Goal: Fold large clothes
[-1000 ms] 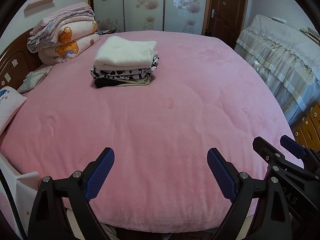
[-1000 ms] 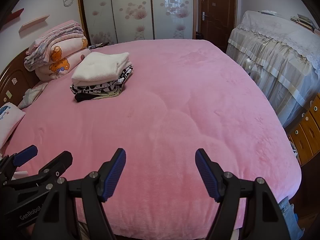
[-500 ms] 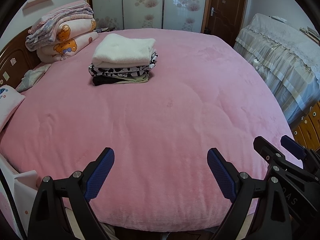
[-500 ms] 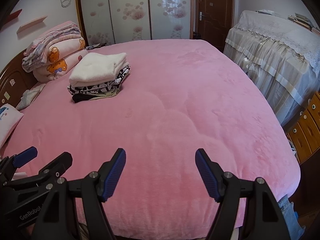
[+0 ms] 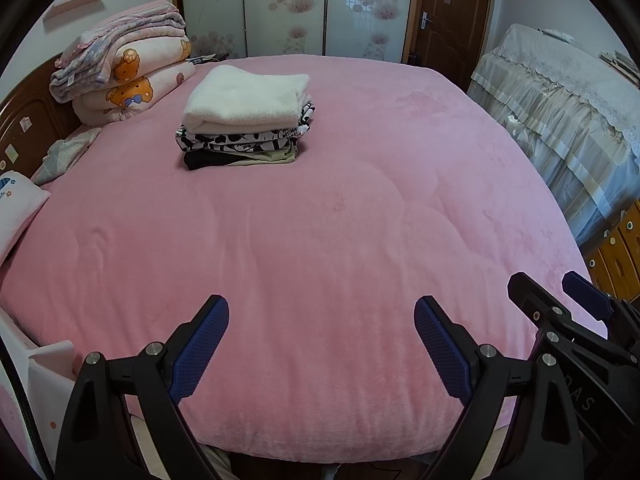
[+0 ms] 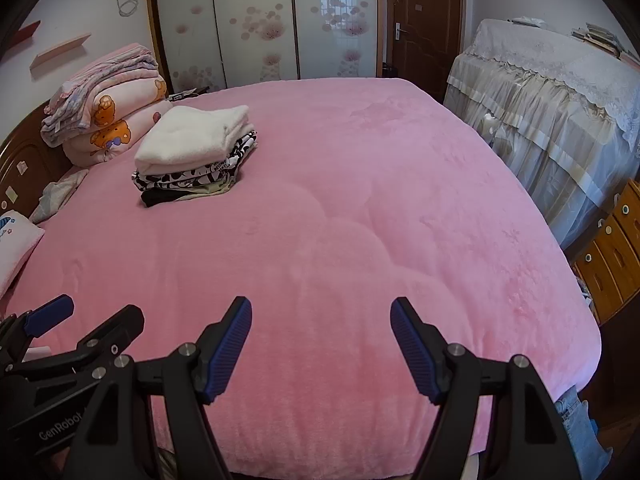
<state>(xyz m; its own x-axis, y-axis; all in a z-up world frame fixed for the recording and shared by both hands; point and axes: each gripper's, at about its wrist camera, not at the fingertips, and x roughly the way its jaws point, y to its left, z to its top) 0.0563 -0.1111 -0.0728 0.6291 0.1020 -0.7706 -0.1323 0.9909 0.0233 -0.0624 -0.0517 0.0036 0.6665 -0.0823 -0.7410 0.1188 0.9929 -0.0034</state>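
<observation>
A stack of folded clothes (image 5: 244,120) (image 6: 196,156) sits far back on the left of the pink bed (image 5: 320,240) (image 6: 340,220); a white fleece piece lies on top, black-and-white print and dark pieces under it. My left gripper (image 5: 322,312) hangs open over the bed's near edge, nothing between its blue pads. My right gripper (image 6: 321,312) is open beside it, also empty. Each gripper shows at the edge of the other's view: the right gripper (image 5: 560,304) at the right, the left gripper (image 6: 84,320) at the left.
Folded quilts (image 5: 124,68) are piled against the wooden headboard (image 5: 24,120) at back left, with a pillow (image 5: 16,208) nearer. A lace-covered cabinet (image 6: 560,100) and wooden drawers (image 6: 616,248) stand along the right. Wardrobe doors (image 5: 288,4) and a door (image 5: 452,12) close the far wall.
The view has shifted very slightly; both grippers stay open over the bed's near edge and the stack has not been touched.
</observation>
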